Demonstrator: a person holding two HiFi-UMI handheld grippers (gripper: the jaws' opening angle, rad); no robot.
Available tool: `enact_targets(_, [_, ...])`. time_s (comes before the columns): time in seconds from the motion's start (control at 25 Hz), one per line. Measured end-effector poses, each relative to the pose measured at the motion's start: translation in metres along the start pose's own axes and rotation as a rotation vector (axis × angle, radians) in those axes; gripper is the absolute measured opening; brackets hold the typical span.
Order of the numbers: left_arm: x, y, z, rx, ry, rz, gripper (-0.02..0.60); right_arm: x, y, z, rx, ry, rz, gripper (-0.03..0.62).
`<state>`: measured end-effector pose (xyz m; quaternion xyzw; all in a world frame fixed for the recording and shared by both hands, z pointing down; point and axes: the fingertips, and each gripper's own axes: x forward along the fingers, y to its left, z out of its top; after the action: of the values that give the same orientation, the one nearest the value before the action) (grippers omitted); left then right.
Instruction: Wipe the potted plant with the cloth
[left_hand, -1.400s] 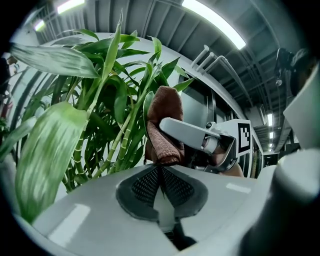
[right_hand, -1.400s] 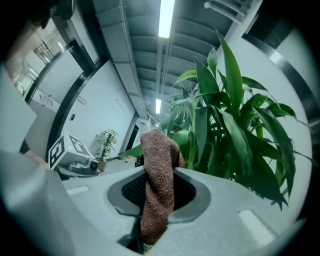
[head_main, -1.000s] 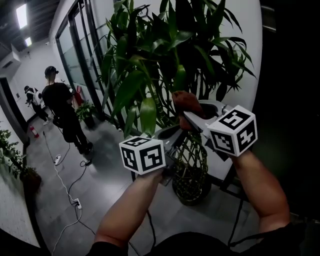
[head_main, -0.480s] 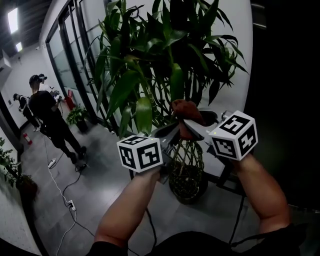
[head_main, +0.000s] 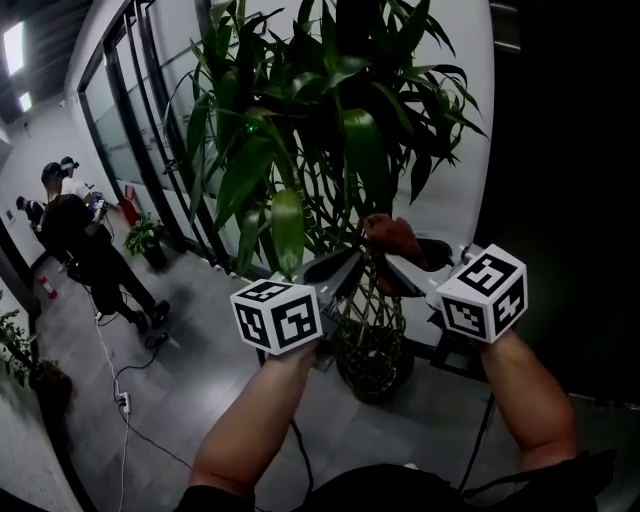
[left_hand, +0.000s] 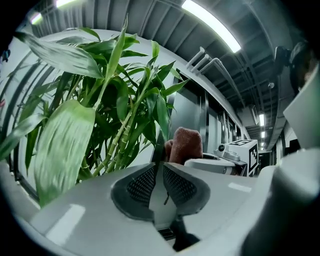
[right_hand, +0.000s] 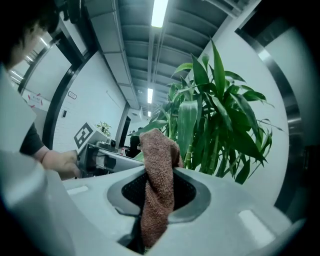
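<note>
While the right gripper (right_hand: 159, 170) has its jaws clamped on the brown cloth (right_hand: 157, 200), the left gripper (left_hand: 159, 165) shows only a narrow gap. Its jaws have just been opening and nothing is pinched between the pads. A dark leaf stands just past the tips at 12 o'clock.

- The cloth sticks up above the right jaws in a bunched fold. It also hangs down between them toward 6 o'clock.
- In the head view the cloth sits at 2 o'clock from the left tips, close against the plant's (head_main: 330, 120) lower leaves. Whether it touches them I cannot tell.
- Both grippers point level into the foliage.
- The pot (head_main: 378, 378) is at 6 o'clock below the grippers, dark and round, on the grey floor (head_main: 200, 380). Stalks rise from it crossed into a lattice. Its soil is not visible.
- At 9 o'clock, well apart, is a person (head_main: 85, 250), with a smaller potted plant (head_main: 145, 238) beside them.
</note>
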<state>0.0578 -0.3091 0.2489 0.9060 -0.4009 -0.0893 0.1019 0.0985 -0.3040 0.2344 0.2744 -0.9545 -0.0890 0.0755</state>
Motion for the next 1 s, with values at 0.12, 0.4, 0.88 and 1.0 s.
enact_targets(0.12, [-0.011, -0.004, -0.01, 0.036, 0.016, 0.001, 0.055, -0.01, 0.009, -0.01, 0.005, -0.019, -0.036, 0.071])
enact_targets(0.4, [-0.046, -0.019, -0.067, 0.077, 0.111, -0.021, 0.017, -0.044, 0.053, -0.061, 0.087, -0.091, -0.09, 0.071])
enact_targets(0.88, [-0.112, -0.044, -0.166, 0.036, 0.176, 0.109, 0.017, -0.1, 0.107, -0.149, 0.227, 0.002, -0.102, 0.071])
enact_targets(1.0, [-0.115, -0.062, -0.182, 0.005, 0.175, 0.144, 0.017, -0.121, 0.107, -0.165, 0.259, 0.02, -0.092, 0.071])
